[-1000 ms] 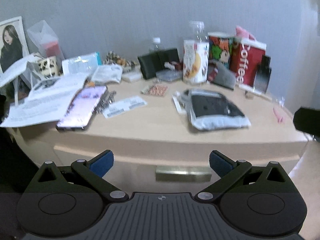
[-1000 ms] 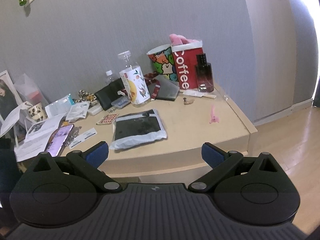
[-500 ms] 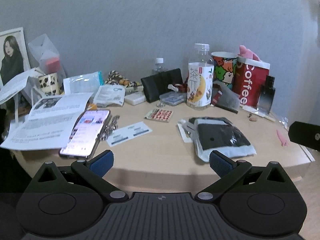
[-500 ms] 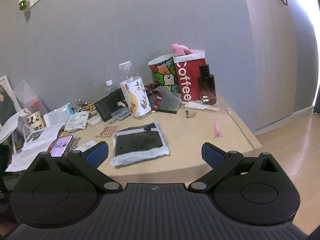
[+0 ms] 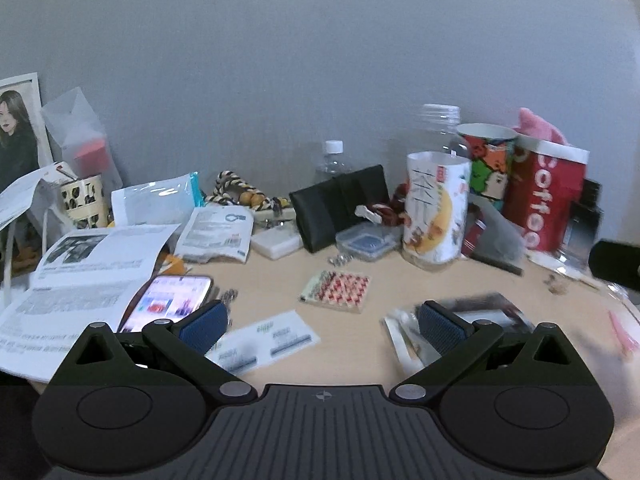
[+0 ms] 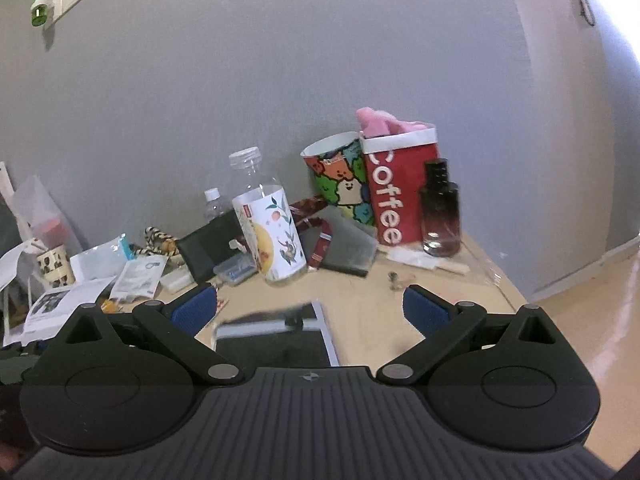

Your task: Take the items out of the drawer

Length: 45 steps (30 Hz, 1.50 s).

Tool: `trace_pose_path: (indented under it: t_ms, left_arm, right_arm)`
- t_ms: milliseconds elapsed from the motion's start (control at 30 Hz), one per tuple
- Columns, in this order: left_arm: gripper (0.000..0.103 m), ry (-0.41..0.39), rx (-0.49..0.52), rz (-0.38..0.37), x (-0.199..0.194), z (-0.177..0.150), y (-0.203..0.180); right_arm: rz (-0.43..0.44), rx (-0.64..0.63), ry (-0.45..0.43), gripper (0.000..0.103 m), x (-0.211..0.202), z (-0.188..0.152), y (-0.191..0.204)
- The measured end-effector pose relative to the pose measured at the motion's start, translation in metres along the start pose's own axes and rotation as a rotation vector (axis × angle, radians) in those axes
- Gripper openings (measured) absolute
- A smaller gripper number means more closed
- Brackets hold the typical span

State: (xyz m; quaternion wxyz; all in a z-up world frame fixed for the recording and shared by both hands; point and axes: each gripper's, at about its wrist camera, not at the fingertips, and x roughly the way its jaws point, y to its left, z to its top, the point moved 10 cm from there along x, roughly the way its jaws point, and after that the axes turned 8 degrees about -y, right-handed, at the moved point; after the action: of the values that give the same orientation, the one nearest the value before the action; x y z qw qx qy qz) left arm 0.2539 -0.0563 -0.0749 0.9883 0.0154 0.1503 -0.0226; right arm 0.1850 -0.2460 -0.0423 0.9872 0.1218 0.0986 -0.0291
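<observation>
1. Both grippers hover above the cluttered desk top [image 5: 400, 276]. The left gripper [image 5: 319, 326] has its blue pads spread wide with nothing between them, and the right gripper [image 6: 307, 309] is spread just as wide and also carries nothing.
2. The drawer itself does not show in either view, so I cannot tell whether it is pulled out or pushed in, nor what remains inside it.
3. Taking the tea bottle [image 5: 435, 208] as landmark: a blister pack of red pills [image 5: 335, 291] lies in front of it, a black wallet [image 5: 340, 206] leans just to its left, a red Coffee bag [image 5: 546, 200] stands to its right, and a phone [image 5: 166, 304] lies well to its left beside papers. A black packet in a clear sleeve [image 6: 276, 334] lies in front of the bottle, under the right gripper.
4. This scene fits 2 stages: items yet to come out, or items already laid among the clutter.
5. Judged advice: whichever holds, keep both grippers clear above the tall bottle and the perfume bottle [image 6: 440, 210], which would tip easily, and set nothing down on the phone screen.
</observation>
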Motion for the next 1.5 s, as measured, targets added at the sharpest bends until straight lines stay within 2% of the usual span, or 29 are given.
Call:
trace_pose_path:
  t_ms: [233,333,433,533,767,1133,1267,1400,1500]
  left_arm:
    - [0.103,-0.030,0.004,0.002,0.051,0.019,0.000]
    - [0.103,-0.044,0.010,0.000,0.066,0.021,-0.001]
    - [0.103,-0.024,-0.016,-0.005,0.080,0.018,0.001]
    - [0.103,-0.006,-0.047,-0.014,0.089,0.013,0.001]
    - [0.103,-0.010,-0.004,-0.012,0.099,0.006,-0.005]
    - [0.103,0.105,-0.016,-0.066,0.125,-0.008,-0.012]
    - [0.103,0.110,-0.030,-0.064,0.132,-0.007,-0.010]
    - [0.103,0.137,-0.024,-0.071,0.141,-0.010,-0.011]
    - [0.103,0.169,-0.013,-0.082,0.149,-0.014,-0.014]
  right_arm:
    - [0.009,-0.043,0.041,0.102,0.076,-0.006,-0.005]
    - [0.012,-0.044,0.059,0.102,0.097,-0.011,-0.011]
    - [0.013,-0.060,0.066,0.102,0.113,-0.016,-0.013]
    - [0.017,-0.080,0.076,0.102,0.123,-0.021,-0.013]
    - [0.021,-0.105,0.096,0.102,0.142,-0.031,-0.012]
    - [0.051,-0.032,0.201,0.102,0.159,-0.044,-0.020]
    - [0.061,-0.004,0.228,0.102,0.166,-0.043,-0.021]
    - [0.050,-0.057,0.229,0.102,0.175,-0.042,-0.018]
    - [0.047,-0.080,0.276,0.102,0.184,-0.047,-0.017]
